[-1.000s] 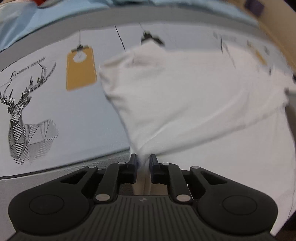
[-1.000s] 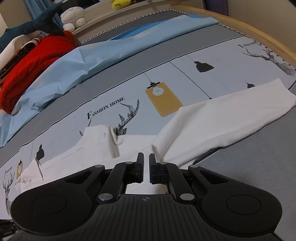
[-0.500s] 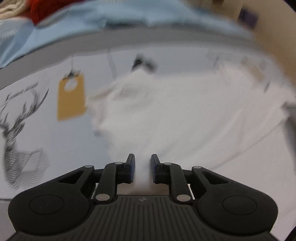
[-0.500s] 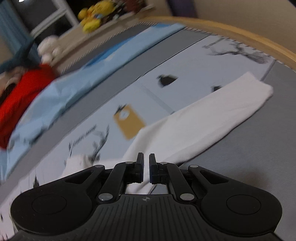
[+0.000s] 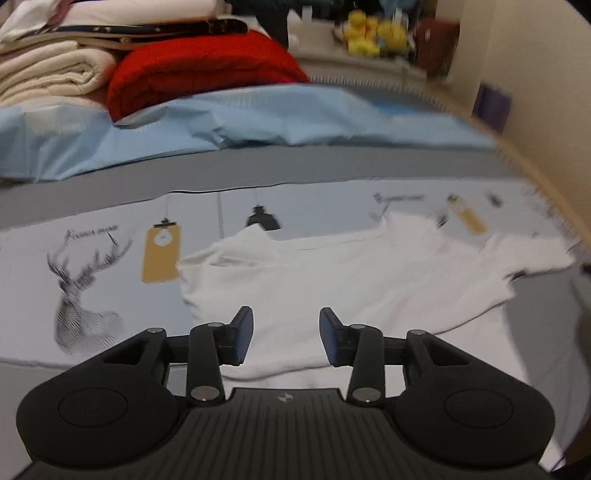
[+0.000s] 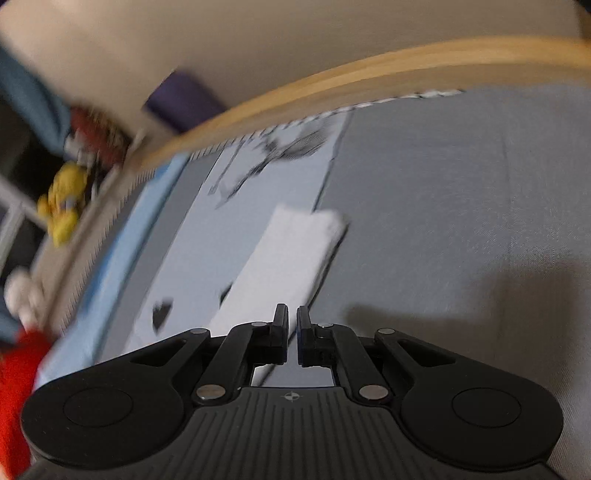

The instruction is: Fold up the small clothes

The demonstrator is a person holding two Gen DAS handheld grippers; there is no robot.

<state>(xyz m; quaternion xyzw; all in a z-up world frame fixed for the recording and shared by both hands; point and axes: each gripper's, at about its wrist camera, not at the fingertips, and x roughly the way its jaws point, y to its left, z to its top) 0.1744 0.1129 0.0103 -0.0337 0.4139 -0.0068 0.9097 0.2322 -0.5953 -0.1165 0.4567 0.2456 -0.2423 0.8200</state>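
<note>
A small white garment [image 5: 332, 280] lies spread on the printed grey-blue bed cover, with a fold along its left part. My left gripper [image 5: 286, 334] hangs just above its near edge, open and empty. In the right wrist view one white sleeve [image 6: 291, 254] stretches away across the cover. My right gripper [image 6: 291, 338] is over the sleeve's near part with its jaws almost together; no cloth shows between them.
A red folded blanket [image 5: 199, 70] and cream folded bedding [image 5: 48, 70] sit at the back on a light blue sheet [image 5: 229, 122]. A wooden bed rail [image 6: 332, 88] curves along the far edge. Yellow plush toys [image 5: 369, 35] sit behind.
My left gripper has opened and let go of the garment, which now lies flat. My right gripper has swung right toward the sleeve end and stays nearly closed.
</note>
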